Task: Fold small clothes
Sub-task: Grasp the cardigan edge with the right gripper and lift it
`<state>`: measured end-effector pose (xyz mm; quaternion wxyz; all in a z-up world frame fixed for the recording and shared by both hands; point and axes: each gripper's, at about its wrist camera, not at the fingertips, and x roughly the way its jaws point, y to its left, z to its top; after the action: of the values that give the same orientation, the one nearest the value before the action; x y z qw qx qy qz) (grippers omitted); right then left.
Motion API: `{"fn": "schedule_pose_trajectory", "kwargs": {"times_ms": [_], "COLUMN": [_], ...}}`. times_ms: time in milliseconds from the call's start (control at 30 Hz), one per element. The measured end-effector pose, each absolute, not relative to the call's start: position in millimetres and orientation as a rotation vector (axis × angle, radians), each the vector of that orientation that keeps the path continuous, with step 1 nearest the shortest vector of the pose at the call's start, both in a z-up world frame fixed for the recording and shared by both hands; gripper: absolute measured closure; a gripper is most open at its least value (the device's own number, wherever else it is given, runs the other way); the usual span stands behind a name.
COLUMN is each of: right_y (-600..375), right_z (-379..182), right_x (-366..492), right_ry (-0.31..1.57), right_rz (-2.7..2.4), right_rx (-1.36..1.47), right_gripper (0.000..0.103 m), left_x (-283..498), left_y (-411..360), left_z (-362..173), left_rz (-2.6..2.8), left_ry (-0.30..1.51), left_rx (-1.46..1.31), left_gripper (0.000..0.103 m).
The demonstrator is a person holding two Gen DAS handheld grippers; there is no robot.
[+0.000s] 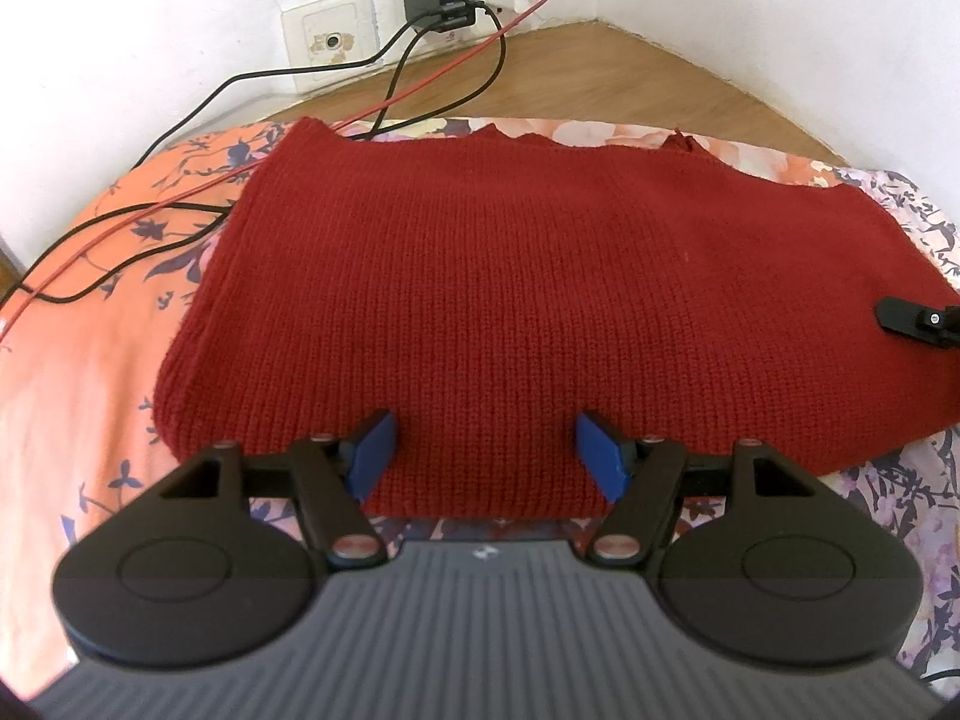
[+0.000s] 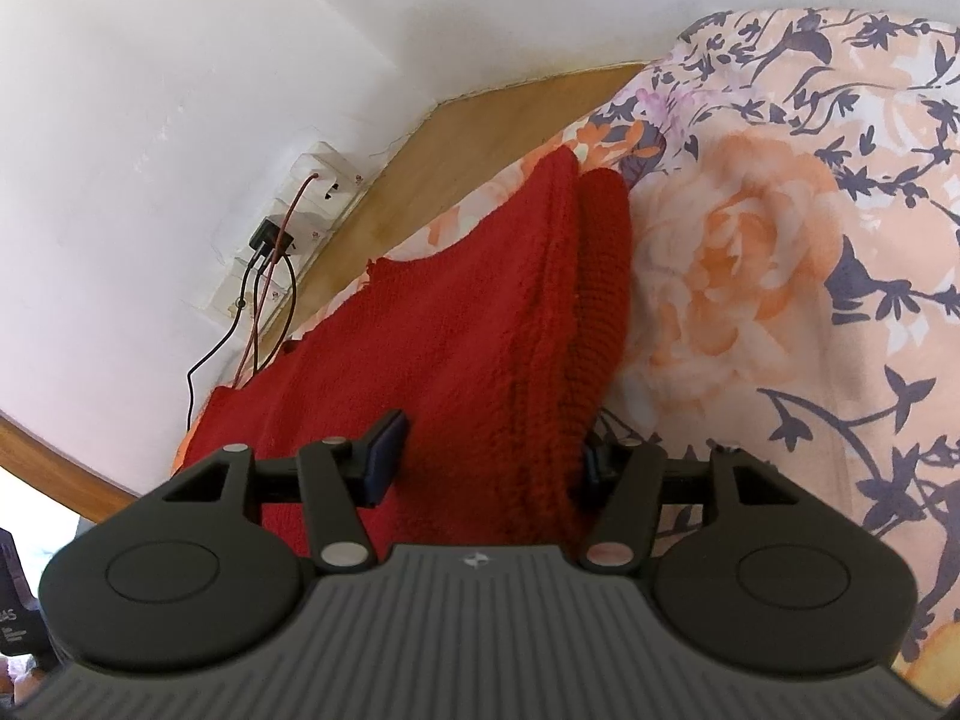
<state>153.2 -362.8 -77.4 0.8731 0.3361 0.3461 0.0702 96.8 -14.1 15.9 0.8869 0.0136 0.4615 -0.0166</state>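
A dark red knitted sweater [image 1: 510,300] lies folded flat on a floral orange bedsheet [image 1: 90,360]. My left gripper [image 1: 487,456] hovers at the sweater's near edge, open, its blue pads [image 1: 375,453] spread wide over the knit. In the right wrist view the sweater [image 2: 480,348] shows a doubled, thick right-hand edge. My right gripper [image 2: 489,459] is open around that edge, and the knit partly hides its right finger [image 2: 594,462]. One black fingertip [image 1: 900,315] of the right gripper shows at the sweater's right side in the left wrist view.
Black and red cables [image 1: 180,204] run from a wall socket with a charger [image 1: 438,3] across the sheet's far left, touching the sweater's far left corner. A wooden ledge [image 1: 600,78] lines the white wall behind the bed.
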Motion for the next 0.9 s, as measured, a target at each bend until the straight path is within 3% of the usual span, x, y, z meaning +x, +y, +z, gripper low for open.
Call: {"fn": "schedule_pose_trajectory", "kwargs": {"times_ms": [267,900], "right_y": [-368.5,-288.9], "right_z": [-79.8,18.6], "right_x": [145.5,147.4], "right_ry": [0.656,0.502], "right_rz": [0.168,0.262], "right_rx": [0.748,0.612], "right_gripper": [0.059,0.068], "left_x": [96.1,86.9], "left_y": [-16.3,55.3], "left_z": [17.4,50.3], "left_rz": [-0.016,-0.027], "left_ry": [0.959,0.896], "left_rx": [0.036,-0.046], "left_gripper": [0.034,0.034]}}
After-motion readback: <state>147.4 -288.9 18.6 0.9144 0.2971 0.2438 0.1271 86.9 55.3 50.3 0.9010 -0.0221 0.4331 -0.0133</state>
